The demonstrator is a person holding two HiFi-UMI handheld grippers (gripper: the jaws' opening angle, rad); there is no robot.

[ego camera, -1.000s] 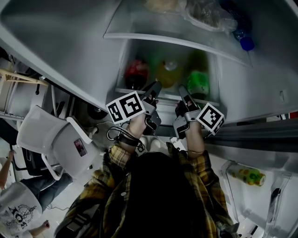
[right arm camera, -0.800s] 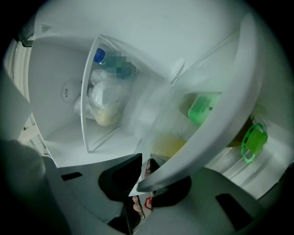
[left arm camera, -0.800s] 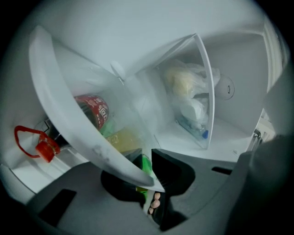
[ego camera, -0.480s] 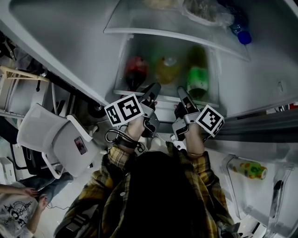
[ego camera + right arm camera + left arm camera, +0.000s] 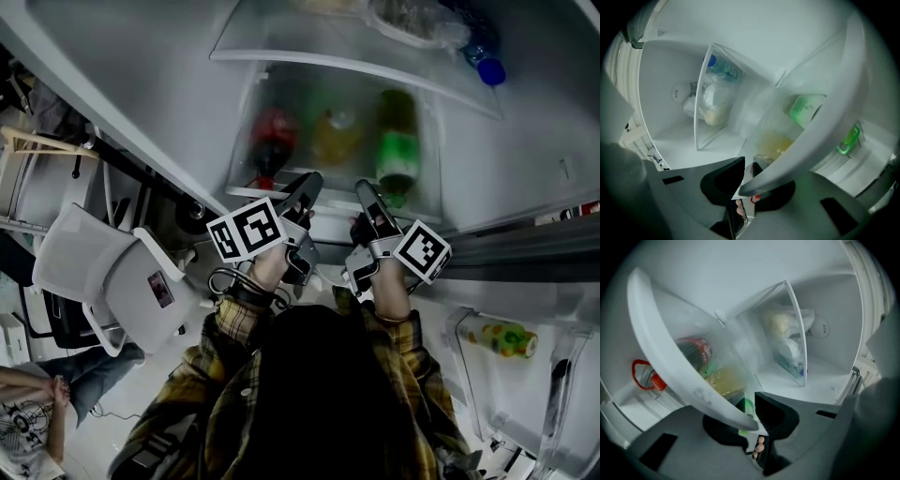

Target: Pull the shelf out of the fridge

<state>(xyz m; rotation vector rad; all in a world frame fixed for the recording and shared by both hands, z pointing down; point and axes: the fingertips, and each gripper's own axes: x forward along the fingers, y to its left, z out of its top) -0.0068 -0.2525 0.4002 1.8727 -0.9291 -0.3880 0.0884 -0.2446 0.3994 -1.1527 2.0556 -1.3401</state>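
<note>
Nearest, my left claw [image 5: 757, 425] and my right claw [image 5: 744, 183] were each closed to a narrow gap on the white front rim of the shelf [image 5: 670, 362], one on either side of its middle. The shelf sat in the lower part of the fridge [image 5: 141, 84], with its rim at the mouth of the opening.

Handling, as judged:
- The panel looked clear, stiff and brittle, so it was not to be twisted.
- The rim looked smooth and likely slippery, so a hold on the rim with both claws level was correct.
- The load was a red bottle [image 5: 272, 141], a yellow bottle [image 5: 336, 139] and a green bottle [image 5: 397, 145]. The shelf would feel heavy, and the bottles could roll or tip if it were jerked.

Clearances:
- The fridge walls stood close on both sides of the shelf.
- An upper shelf [image 5: 281, 56], also loaded, lay just above the bottles and left little room to lift.
- Outside, the door [image 5: 525, 394] stood to my right and a white chair [image 5: 103, 281] to my left.
- The way straight back toward me looked open.
</note>
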